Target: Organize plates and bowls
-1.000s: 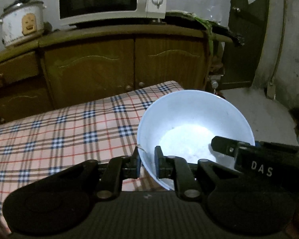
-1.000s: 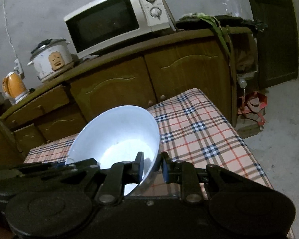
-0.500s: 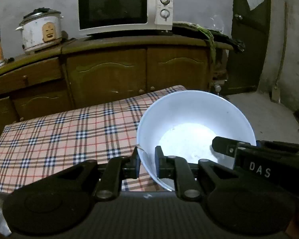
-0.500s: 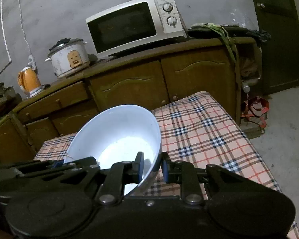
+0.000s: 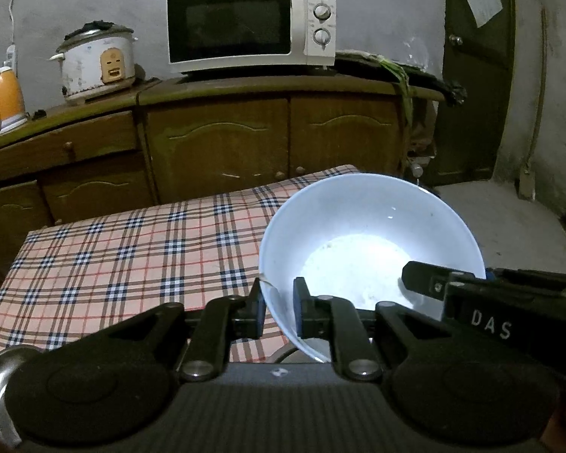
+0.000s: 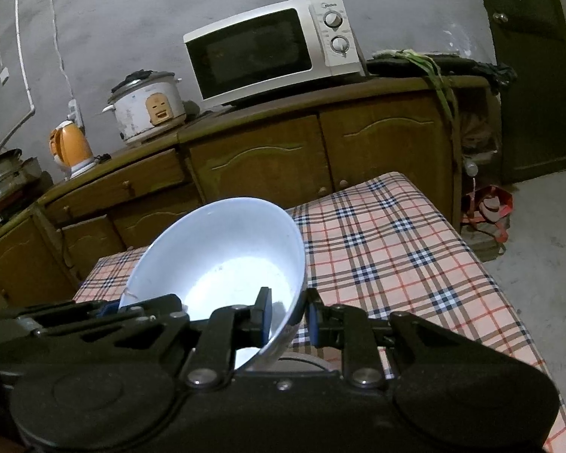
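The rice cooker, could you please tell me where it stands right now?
The rice cooker stands on the wooden cabinet by the back wall, left of the microwave and right of the orange kettle.

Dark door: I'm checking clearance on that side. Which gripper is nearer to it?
Right. The right gripper clamps the bowl by its rim on the side toward the door; the left gripper clamps the opposite rim, farther away.

The bowl [image 5: 369, 234] is round, deep and pale blue-white, with a bright patch of light on its inside bottom; it is up in the air, tipped a bit, over the near edge of the checked cloth [image 5: 132, 249].
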